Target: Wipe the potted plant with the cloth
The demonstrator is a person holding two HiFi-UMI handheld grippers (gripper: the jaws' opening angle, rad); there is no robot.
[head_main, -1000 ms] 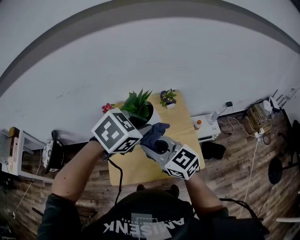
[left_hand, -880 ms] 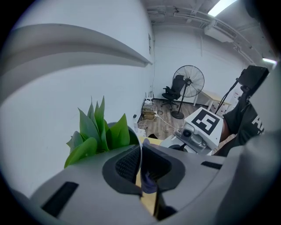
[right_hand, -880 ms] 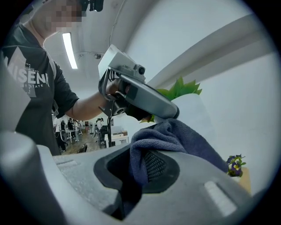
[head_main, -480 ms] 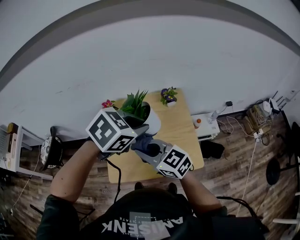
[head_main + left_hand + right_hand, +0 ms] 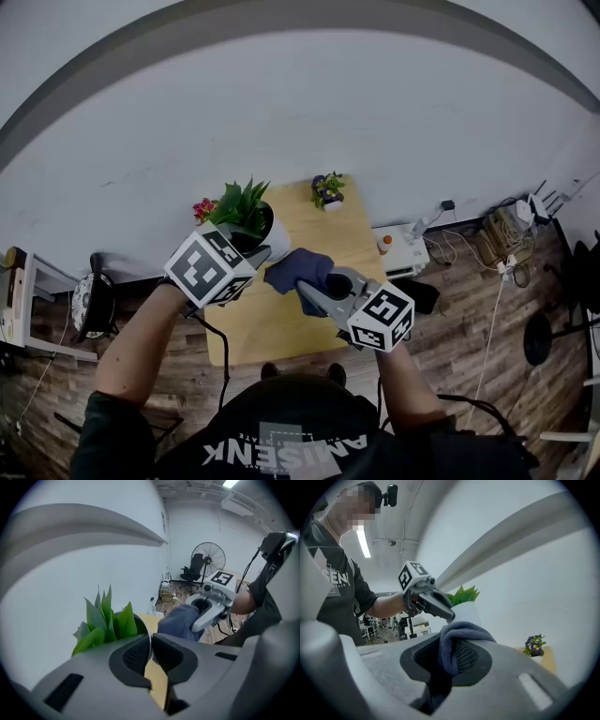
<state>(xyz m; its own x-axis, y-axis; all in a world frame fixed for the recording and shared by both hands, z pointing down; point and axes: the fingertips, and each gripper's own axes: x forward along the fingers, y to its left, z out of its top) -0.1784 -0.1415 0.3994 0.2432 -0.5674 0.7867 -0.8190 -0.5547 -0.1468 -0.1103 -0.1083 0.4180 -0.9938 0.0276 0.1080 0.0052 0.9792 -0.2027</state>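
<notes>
Head view looks steeply down on a small wooden surface [image 5: 281, 323] set against a pale wall [image 5: 309, 112], with a wood-plank floor [image 5: 450, 347] round it. The plant [image 5: 242, 208], a tuft of broad green leaves in a white pot [image 5: 274, 232], is at the far left corner of the surface. A little pot of red flowers [image 5: 203, 208] stands just left of it at the same corner. Another little pot, of purple flowers [image 5: 325, 190], stands at the far edge, nearer the right corner and well apart from the plant.

The left tool [image 5: 262, 251] reaches in from the near left and points down at the near side of the pot. In the left gripper view its jaws stand close together with the thin white rim of the pot between the pads, which grip it. They have just eased apart slightly, with the rim between them. The leaves rise to the left of the jaws, and bare wood shows below them.

The right tool [image 5: 305, 286] comes in from the near right, over the middle of the surface, and lies almost level. In the right gripper view its jaws are clamped on a dark blue cloth [image 5: 295, 269], bunched into a fold that bulges out over the pads. The cloth is just right of the pot, towards its lower side. Whether it touches the pot I cannot tell.

A standing fan [image 5: 208, 557] shows far back in the left gripper view.
</notes>
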